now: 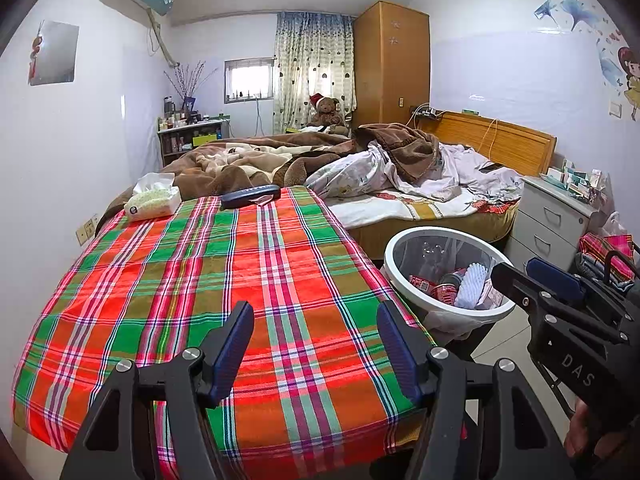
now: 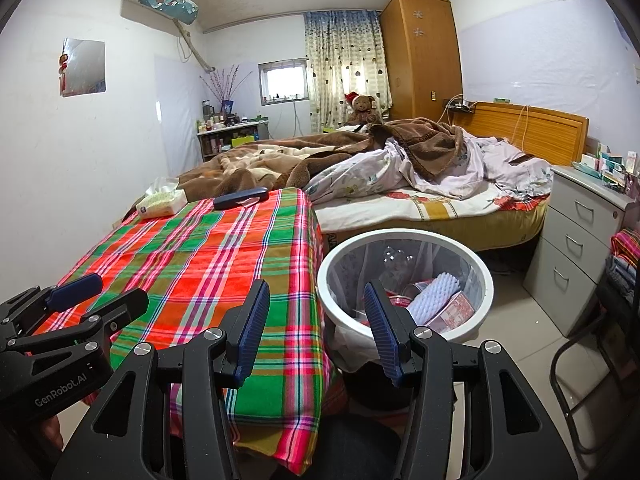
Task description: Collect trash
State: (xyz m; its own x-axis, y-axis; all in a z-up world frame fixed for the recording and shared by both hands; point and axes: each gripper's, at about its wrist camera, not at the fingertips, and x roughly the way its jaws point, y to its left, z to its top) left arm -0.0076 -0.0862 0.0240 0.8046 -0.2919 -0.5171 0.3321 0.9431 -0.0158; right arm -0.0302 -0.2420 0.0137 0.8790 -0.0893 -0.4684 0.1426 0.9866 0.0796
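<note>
The left gripper [image 1: 314, 344] and right gripper [image 2: 316, 328] were held with fingers apart and empty. The trash [image 2: 434, 300] was seen inside the white bin [image 2: 332, 264], right of the plaid-covered counter [image 1: 200, 280], where a tissue box [image 1: 152, 200] lay at the far left.

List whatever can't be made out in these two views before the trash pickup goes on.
- Trash bin bottom: both views, buried under the packets and the white ridged foam piece; the right gripper covers part of it.
- Red packets: print too small to read.
- Dark flat case on the plaid cloth: contents unseen.
- Nightstand clutter: small, warped at the fisheye edge.
- Floor under the table: hidden by the cloth.
</note>
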